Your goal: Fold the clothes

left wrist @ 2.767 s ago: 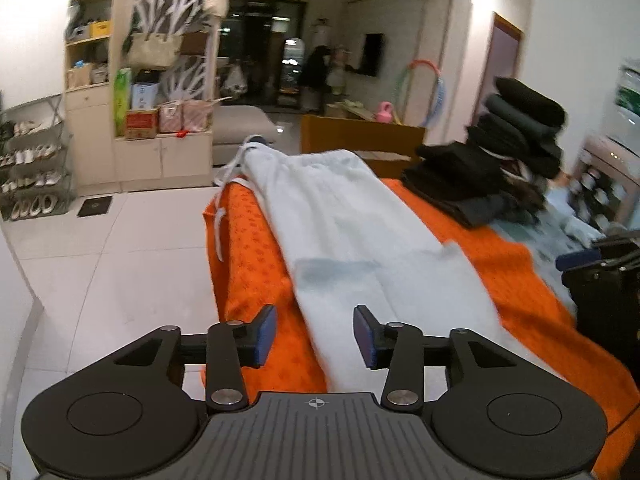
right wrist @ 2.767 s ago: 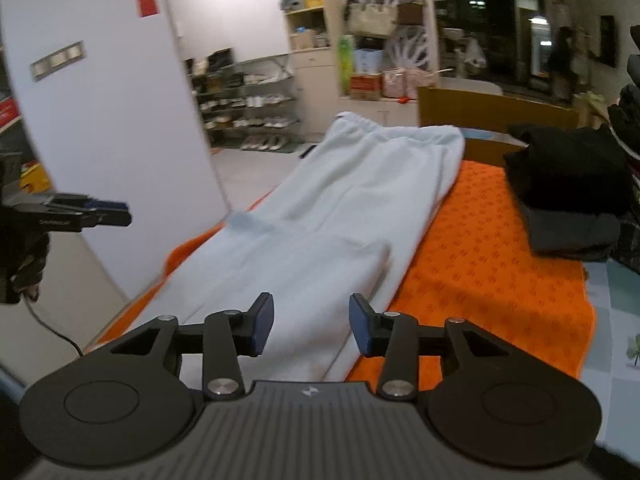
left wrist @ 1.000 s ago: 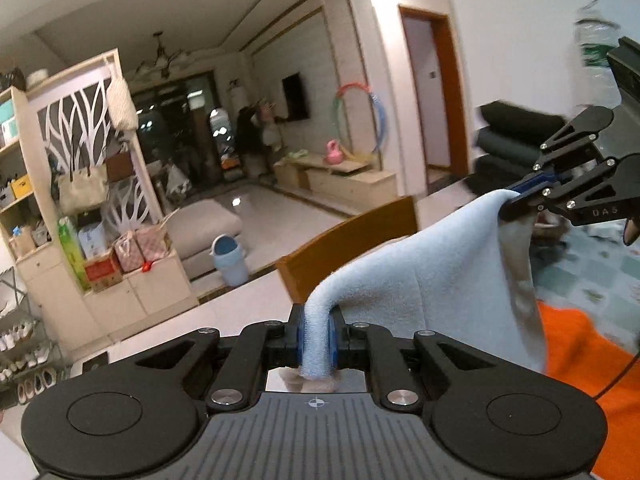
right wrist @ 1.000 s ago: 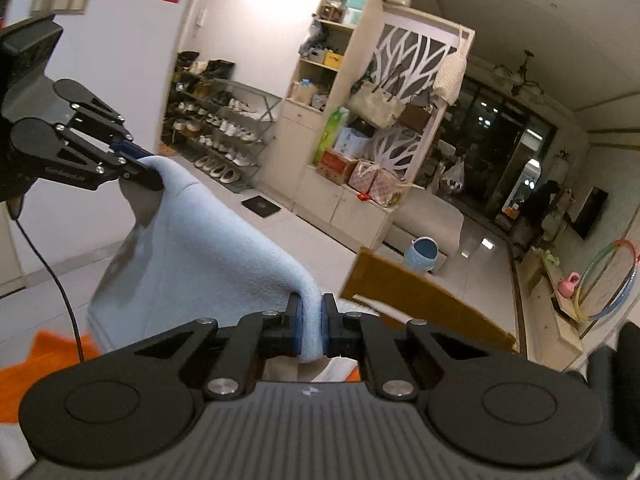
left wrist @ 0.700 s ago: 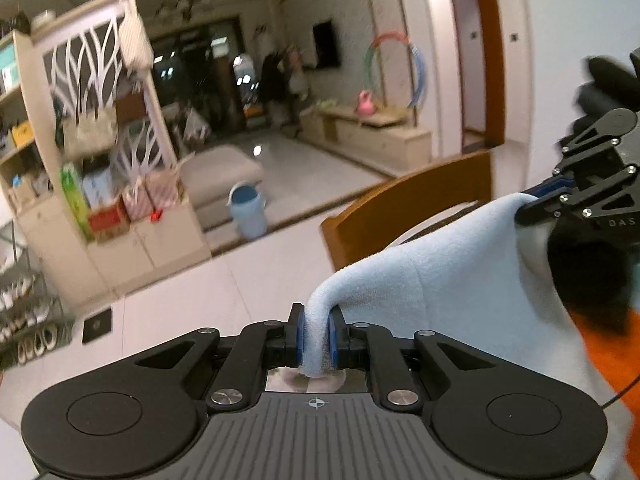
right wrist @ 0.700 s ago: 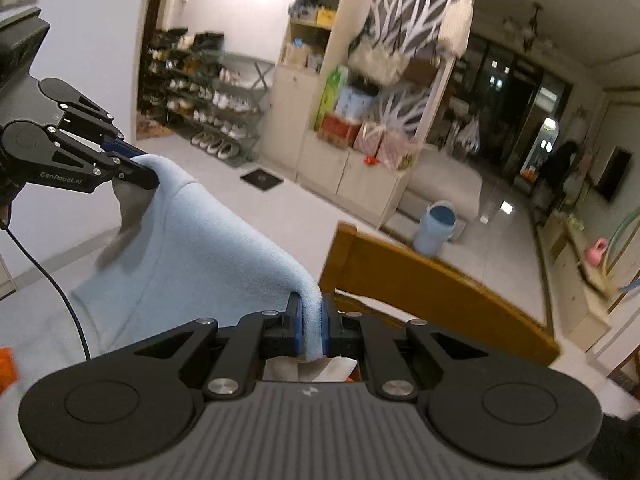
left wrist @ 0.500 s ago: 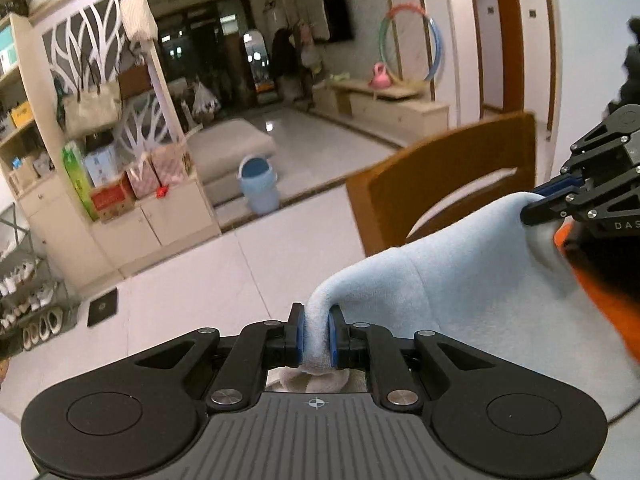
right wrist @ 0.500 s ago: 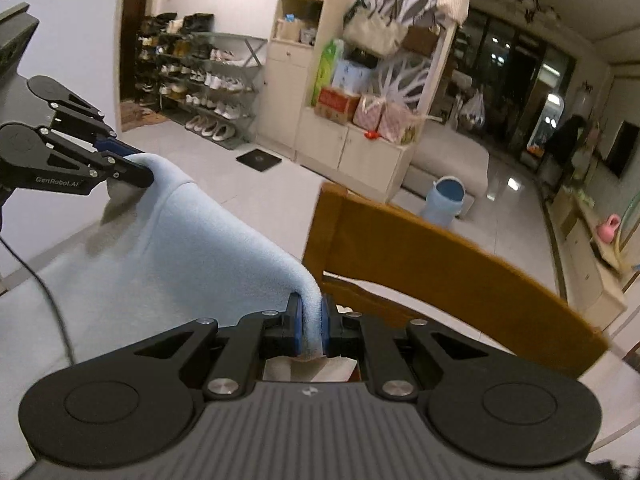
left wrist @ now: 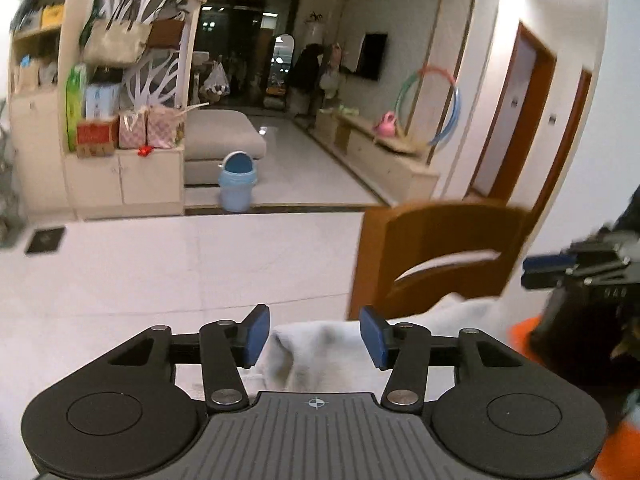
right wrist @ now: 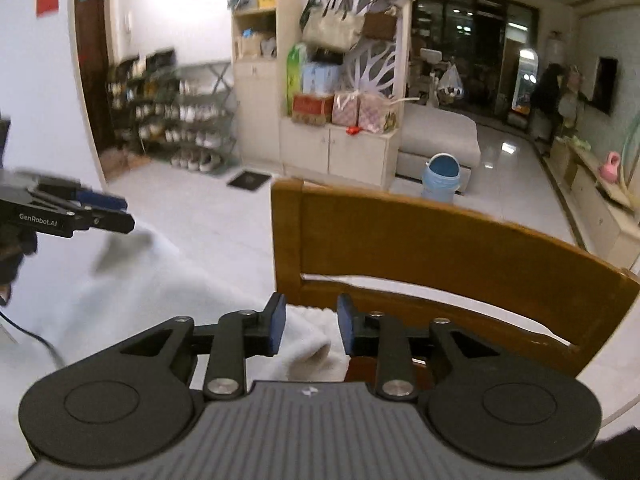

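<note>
The pale blue garment point(left wrist: 320, 354) lies folded over, its doubled edge just below my left gripper point(left wrist: 314, 336). The jaws are opening, and the cloth sits loose between the blue pads without touching them. In the right wrist view the same garment point(right wrist: 160, 280) spreads to the left. One rolled corner lies under my right gripper point(right wrist: 308, 326), whose jaws are also opening and no longer pinch the cloth. Each gripper shows in the other's view: the right gripper point(left wrist: 552, 270) at the right edge, the left gripper point(right wrist: 104, 210) at the left edge, with a cable hanging below it.
A wooden chair back point(right wrist: 440, 248) stands just beyond the garment's far edge, also seen as the chair point(left wrist: 436, 248) in the left wrist view. A strip of orange cover point(left wrist: 524, 336) shows at the right. Beyond are white floor tiles, a blue bin point(left wrist: 237, 184) and cabinets.
Both grippers came down and forward with the garment's edge pinched, then let it go. Their jaws now stand apart and the cloth has dropped onto the surface below.
</note>
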Action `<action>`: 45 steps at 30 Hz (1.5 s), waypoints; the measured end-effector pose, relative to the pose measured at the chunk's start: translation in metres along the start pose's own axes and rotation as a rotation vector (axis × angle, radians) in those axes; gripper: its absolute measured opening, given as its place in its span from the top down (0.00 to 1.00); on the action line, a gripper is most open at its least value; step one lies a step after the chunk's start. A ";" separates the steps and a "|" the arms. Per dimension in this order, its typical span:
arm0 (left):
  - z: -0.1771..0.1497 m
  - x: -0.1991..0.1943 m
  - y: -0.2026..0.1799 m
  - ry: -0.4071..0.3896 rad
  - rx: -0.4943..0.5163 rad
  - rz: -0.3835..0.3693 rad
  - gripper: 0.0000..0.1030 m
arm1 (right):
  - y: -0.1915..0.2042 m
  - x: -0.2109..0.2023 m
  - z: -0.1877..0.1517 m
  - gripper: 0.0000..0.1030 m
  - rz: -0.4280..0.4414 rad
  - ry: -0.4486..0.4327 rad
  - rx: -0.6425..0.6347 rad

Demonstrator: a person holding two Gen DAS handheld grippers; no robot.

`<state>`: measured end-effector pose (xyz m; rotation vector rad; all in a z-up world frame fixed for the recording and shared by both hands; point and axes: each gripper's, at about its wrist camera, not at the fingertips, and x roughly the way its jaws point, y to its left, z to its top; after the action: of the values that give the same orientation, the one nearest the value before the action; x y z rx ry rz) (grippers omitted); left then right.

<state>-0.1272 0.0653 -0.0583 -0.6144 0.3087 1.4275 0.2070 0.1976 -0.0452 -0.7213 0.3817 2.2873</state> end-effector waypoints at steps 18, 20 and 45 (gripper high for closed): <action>-0.083 -0.168 -0.045 0.222 -0.026 -0.095 0.41 | 0.077 -0.194 -0.092 0.58 0.077 0.145 0.168; -0.103 -0.172 -0.049 0.252 -0.026 -0.095 0.41 | 0.090 -0.199 -0.115 0.58 0.078 0.173 0.186; -0.166 -0.157 -0.066 0.210 0.088 0.024 0.86 | 0.111 -0.173 -0.197 0.96 -0.011 0.177 0.292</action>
<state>-0.0581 -0.1595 -0.0932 -0.6918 0.5440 1.3671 0.3103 -0.0636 -0.0927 -0.7721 0.7744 2.1027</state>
